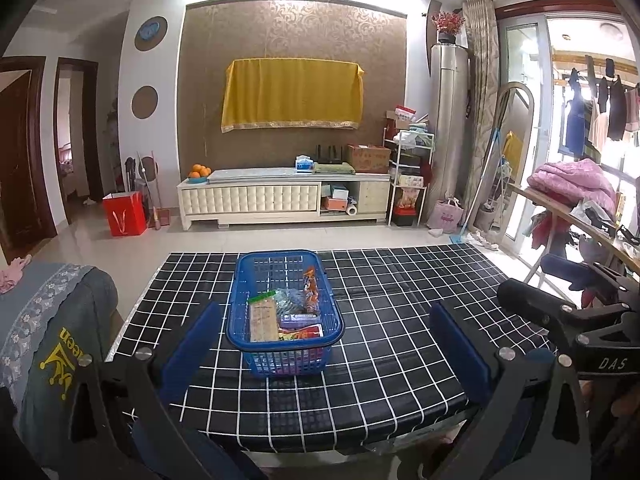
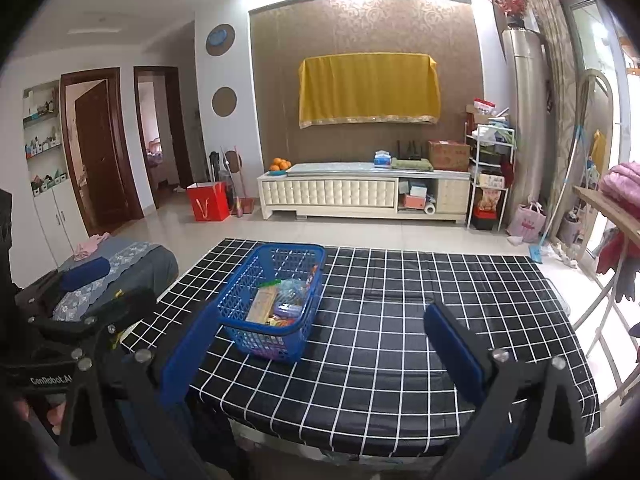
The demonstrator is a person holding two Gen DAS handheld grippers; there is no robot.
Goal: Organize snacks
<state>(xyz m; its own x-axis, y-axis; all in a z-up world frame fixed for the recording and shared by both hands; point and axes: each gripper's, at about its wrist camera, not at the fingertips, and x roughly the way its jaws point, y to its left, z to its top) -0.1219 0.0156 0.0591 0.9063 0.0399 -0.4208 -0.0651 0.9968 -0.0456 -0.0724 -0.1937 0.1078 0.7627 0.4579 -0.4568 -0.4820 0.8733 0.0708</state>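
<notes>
At about eleven o'clock on the checked table (image 1: 400, 320) stands the blue basket (image 1: 240, 292), snack packets (image 1: 280, 312) lying inside it. The left gripper (image 1: 324, 344) hangs over the near edge, jaws spread wide, holding nothing. The right gripper (image 2: 316, 344), at three o'clock of it, gapes equally wide and bare.

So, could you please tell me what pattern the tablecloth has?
The tablecloth is black with a white grid, clearest in the right wrist view.

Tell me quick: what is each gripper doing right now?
Left gripper: open, empty, held back from the blue plastic mesh basket of snack packets.
Right gripper: open, empty.
</notes>
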